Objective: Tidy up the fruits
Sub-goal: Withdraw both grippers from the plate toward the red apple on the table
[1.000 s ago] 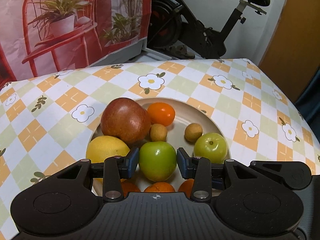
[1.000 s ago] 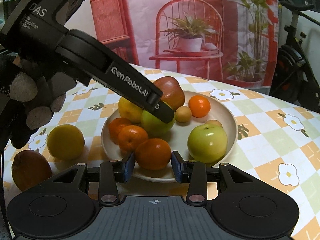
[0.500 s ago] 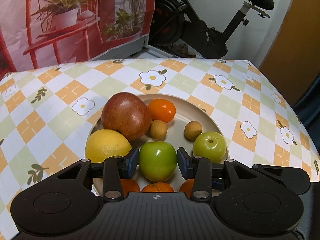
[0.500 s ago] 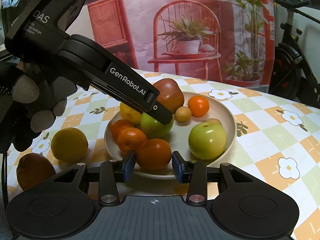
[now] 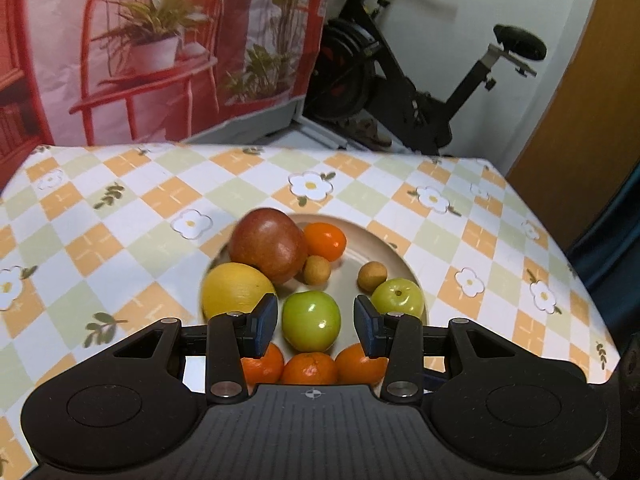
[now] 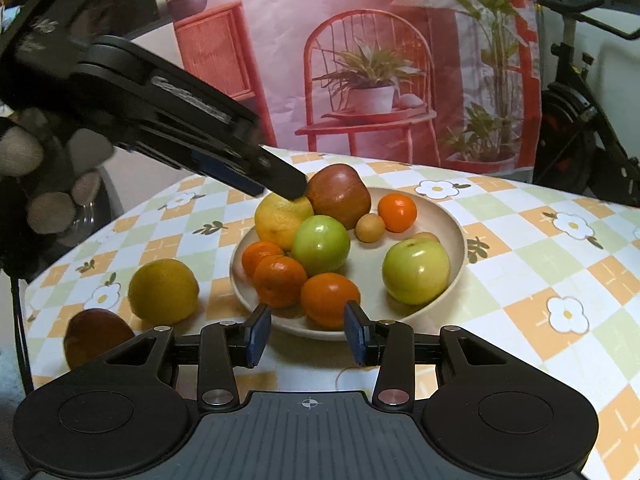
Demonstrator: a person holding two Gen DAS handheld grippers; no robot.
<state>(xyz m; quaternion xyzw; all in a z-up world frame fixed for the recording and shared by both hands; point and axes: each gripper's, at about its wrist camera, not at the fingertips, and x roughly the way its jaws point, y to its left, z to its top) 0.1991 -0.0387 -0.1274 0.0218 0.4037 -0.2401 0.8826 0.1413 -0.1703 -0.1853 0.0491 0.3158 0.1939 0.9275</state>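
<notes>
the left gripper [image 5: 315, 326] has risen off the green apple [image 5: 311, 321], which now rests in the plate [image 6: 454, 226], its fingers wide and empty, like the right gripper [image 6: 307, 334], while a yellow fruit [image 6: 163, 291] waits on the table [image 6: 520, 240].

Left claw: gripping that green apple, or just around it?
Nothing held. The left claw is open above the plate, clear of the green apple. The right claw is open, empty too.
</notes>
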